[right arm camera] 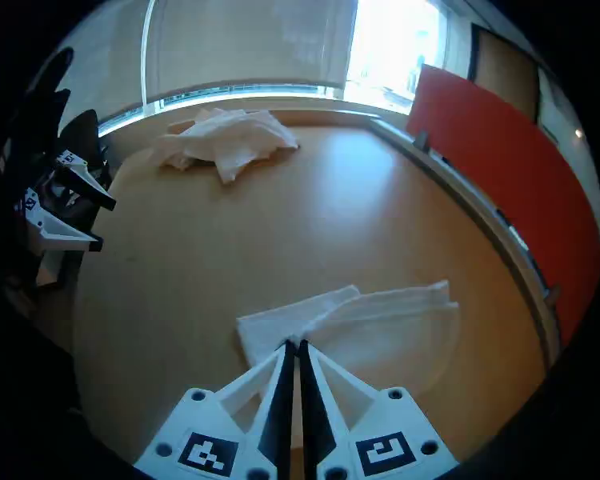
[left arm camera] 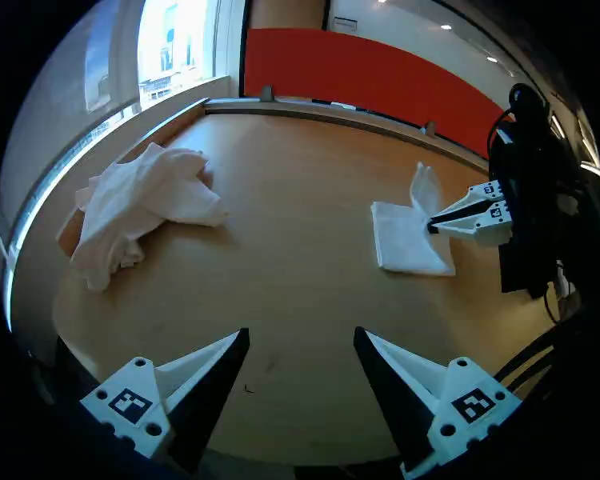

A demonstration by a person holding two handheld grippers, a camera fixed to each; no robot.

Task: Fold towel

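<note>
A white towel [left arm camera: 408, 236] lies part-folded on the wooden table [left arm camera: 300, 216], at the right in the left gripper view. One flap of it stands up beside my right gripper [left arm camera: 433, 226], whose fingers are pressed together on the towel's edge. In the right gripper view the same towel [right arm camera: 372, 328] spreads just past my right gripper [right arm camera: 296, 346], its jaws closed on the near fold. My left gripper [left arm camera: 300, 332] hovers open over bare table, well short of the towel, with nothing between its fingers. It appears at the left of the right gripper view as the left gripper [right arm camera: 106, 226].
A crumpled pile of white towels [left arm camera: 140, 208] sits near the window-side edge, also seen as the pile [right arm camera: 228, 136]. A raised rail and a red panel [left arm camera: 364, 72] border the table's far side. A person's dark sleeve [left arm camera: 532, 200] holds the right gripper.
</note>
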